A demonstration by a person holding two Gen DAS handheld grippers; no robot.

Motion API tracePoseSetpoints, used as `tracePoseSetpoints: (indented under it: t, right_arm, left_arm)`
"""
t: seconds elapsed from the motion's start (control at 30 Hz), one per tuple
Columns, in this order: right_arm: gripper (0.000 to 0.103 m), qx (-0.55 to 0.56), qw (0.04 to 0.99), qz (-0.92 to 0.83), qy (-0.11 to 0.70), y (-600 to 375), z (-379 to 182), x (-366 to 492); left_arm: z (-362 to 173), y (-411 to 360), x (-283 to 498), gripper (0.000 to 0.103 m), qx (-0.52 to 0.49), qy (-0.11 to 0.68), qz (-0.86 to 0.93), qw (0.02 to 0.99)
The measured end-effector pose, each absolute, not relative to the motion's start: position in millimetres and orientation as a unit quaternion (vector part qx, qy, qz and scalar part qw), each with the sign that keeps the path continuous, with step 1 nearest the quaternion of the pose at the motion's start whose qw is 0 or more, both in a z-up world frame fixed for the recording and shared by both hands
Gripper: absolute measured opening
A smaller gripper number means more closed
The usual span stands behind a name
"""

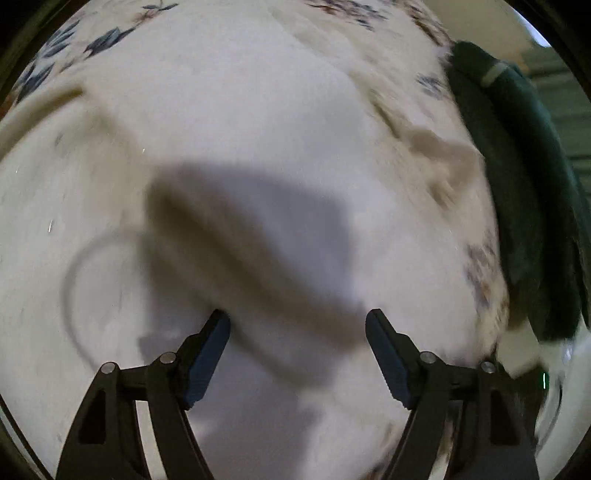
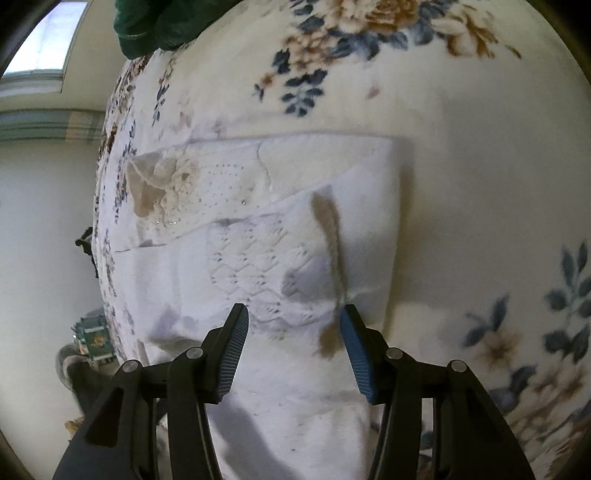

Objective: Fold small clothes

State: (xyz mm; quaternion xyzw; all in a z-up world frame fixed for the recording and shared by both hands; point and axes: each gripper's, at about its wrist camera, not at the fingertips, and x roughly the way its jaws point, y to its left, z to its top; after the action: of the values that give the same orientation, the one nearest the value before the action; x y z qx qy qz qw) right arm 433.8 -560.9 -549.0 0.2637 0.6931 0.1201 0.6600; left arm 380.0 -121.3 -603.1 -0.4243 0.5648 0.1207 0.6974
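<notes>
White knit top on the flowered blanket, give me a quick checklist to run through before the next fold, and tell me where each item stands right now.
1. Left gripper jaws apart, nothing between them: ok.
2. Right gripper jaws apart over the white knit top, pads not pinching it: ok.
3. Top lies partly folded, one flap laid across the body: ok.
4. Fold edges smooth: not ok, a raised crease stands up near the right gripper.
5. Green garment lies apart from the top at the edge of the flowered blanket: ok.
6. Left wrist view sharp enough to choose a grasp point: cannot tell, it is blurred.
</notes>
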Motion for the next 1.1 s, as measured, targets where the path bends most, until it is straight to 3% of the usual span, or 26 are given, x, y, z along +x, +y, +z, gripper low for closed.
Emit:
tracePoseSetpoints:
  t: [0.03, 0.07, 0.1, 0.13, 0.2, 0.33, 0.53, 0.63, 0.7, 0.83, 0.93, 1.1]
  right_arm:
    - [0.053, 0.269, 0.659, 0.121, 0.692, -561.2, -550.3, 431.9]
    - [0.042, 0.272, 0.661, 0.116, 0.690, -561.1, -552.1, 429.7]
    - [0.021, 0.276, 0.664, 0.111, 0.687, -560.6, -553.8, 427.9]
    - [0.013, 0.279, 0.665, 0.110, 0.684, -560.4, -555.2, 426.4]
    - [0.008, 0.277, 0.672, 0.104, 0.679, -559.4, -556.6, 422.2]
    - [0.007, 0.257, 0.701, 0.106, 0.657, -556.0, -543.0, 415.7]
    - [0.007, 0.238, 0.710, 0.124, 0.651, -562.5, -520.7, 402.3]
    - [0.007, 0.215, 0.694, 0.126, 0.675, -560.5, -529.2, 394.5]
    - [0.008, 0.209, 0.670, 0.125, 0.701, -558.4, -544.0, 390.1]
    - [0.017, 0.221, 0.650, 0.126, 0.716, -564.9, -551.3, 392.8]
    - [0.037, 0.245, 0.667, 0.119, 0.694, -575.5, -541.8, 404.2]
    - [0.038, 0.271, 0.661, 0.123, 0.689, -573.3, -555.4, 429.7]
  left_arm:
    - [-606.5, -120.6, 388.0, 0.067, -0.422, 0.564, 0.126, 0.699]
    - [-609.3, -119.8, 393.9, 0.042, -0.414, 0.564, 0.136, 0.701]
    - [-609.7, -119.4, 399.1, 0.021, -0.405, 0.566, 0.142, 0.704]
    - [-609.3, -118.6, 400.5, 0.017, -0.399, 0.564, 0.144, 0.709]
    - [-602.7, -120.0, 395.1, 0.014, -0.399, 0.553, 0.144, 0.717]
    - [-578.4, -123.9, 384.4, 0.014, -0.379, 0.543, 0.139, 0.737]
    - [-588.3, -127.6, 381.1, 0.016, -0.374, 0.557, 0.129, 0.730]
    - [-591.9, -122.5, 368.7, 0.026, -0.389, 0.568, 0.127, 0.714]
    - [-584.7, -119.7, 360.1, 0.045, -0.386, 0.567, 0.136, 0.715]
    - [-564.3, -100.8, 344.3, 0.049, -0.395, 0.535, 0.159, 0.729]
    - [-565.8, -73.0, 351.9, 0.049, -0.397, 0.523, 0.191, 0.730]
    - [-577.2, -39.3, 371.6, 0.049, -0.368, 0.519, 0.237, 0.734]
